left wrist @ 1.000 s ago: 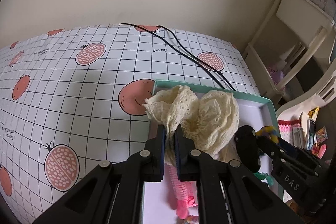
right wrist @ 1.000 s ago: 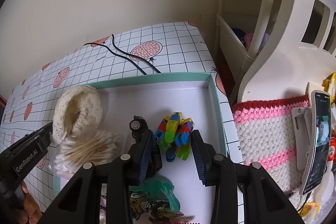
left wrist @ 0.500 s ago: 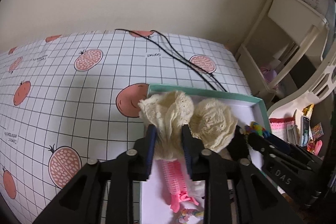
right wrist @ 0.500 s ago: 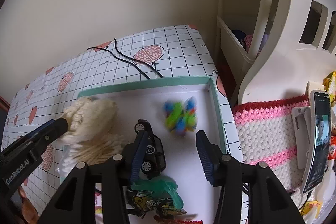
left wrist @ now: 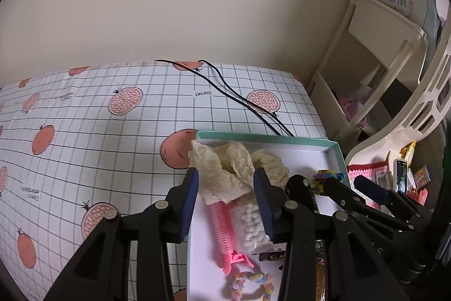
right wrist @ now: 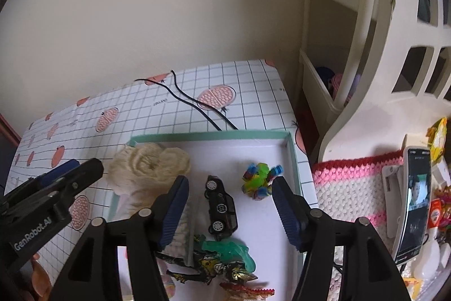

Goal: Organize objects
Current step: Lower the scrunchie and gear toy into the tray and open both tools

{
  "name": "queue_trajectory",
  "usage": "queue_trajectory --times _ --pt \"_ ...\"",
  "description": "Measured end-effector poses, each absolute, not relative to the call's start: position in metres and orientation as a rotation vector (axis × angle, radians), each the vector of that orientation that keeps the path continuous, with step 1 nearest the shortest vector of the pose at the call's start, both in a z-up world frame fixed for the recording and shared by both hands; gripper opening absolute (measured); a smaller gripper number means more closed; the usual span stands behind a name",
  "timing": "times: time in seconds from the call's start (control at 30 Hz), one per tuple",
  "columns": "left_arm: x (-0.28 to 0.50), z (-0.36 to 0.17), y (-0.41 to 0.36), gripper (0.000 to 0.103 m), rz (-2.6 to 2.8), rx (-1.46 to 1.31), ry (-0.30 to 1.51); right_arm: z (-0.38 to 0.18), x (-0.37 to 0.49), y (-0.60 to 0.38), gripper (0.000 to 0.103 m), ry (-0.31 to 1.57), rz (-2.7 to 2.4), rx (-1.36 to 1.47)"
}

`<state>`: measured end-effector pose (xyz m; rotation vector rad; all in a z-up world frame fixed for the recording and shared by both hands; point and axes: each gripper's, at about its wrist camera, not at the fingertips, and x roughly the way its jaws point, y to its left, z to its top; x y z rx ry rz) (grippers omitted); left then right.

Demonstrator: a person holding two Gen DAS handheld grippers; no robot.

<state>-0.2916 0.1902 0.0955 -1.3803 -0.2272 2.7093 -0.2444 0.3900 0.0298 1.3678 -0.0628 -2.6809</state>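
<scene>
Left wrist view: the left gripper (left wrist: 225, 182) hangs over the near-left corner of the teal-rimmed box (left wrist: 267, 138). Its jaws have just been opening and stand apart; the cream lace cloth (left wrist: 222, 174) lies in the box under the gap, and neither pad presses on it. At 6 o'clock of the cloth lie a pink hair roller clip (left wrist: 222, 227) and a bag of cotton swabs (left wrist: 253, 224). At 6 o'clock of those lies a pastel hair tie (left wrist: 251, 284). The right gripper's black fingers enter from 4 o'clock.

Right wrist view: the right gripper (right wrist: 228, 193) has its jaws apart, also just opening, with nothing clamped. The black toy car (right wrist: 221, 208) lies in the box (right wrist: 214, 136) below the gap. The multicoloured plastic toy (right wrist: 260, 181) sits at 2 o'clock of the car, near the right pad; I cannot tell whether it touches. The cloth (right wrist: 146, 168) fills the box's far-left corner. A green plastic toy (right wrist: 228, 250) lies at 6 o'clock of the car. A phone (right wrist: 414, 199) stands at 3 o'clock, outside the box.
</scene>
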Motion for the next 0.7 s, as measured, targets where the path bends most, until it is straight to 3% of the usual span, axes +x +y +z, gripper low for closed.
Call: queue_trajectory --times 0.2,0.37,0.43,0.53,0.7 --pt "-0.287 0.104 0.185 0.05 2.745 -1.381 -0.239 0.042 -0.239 0.385 0.074 -0.04 -2.688 1.328" --pt "-0.286 0.106 0.18 0.06 2.794 -1.406 -0.239 0.043 -0.237 0.38 0.077 -0.005 -2.687 1.33" --pt "-0.286 0.104 0.178 0.068 2.811 -1.426 -0.245 0.043 -0.237 0.379 0.08 0.004 -2.686 1.329" --pt "-0.286 0.102 0.172 0.07 2.831 -1.455 -0.244 0.042 -0.237 0.378 0.088 0.012 -2.686 1.327" --pt "-0.286 0.097 0.162 0.077 2.87 -1.499 -0.254 0.041 -0.237 0.378 0.091 0.029 -2.688 1.333"
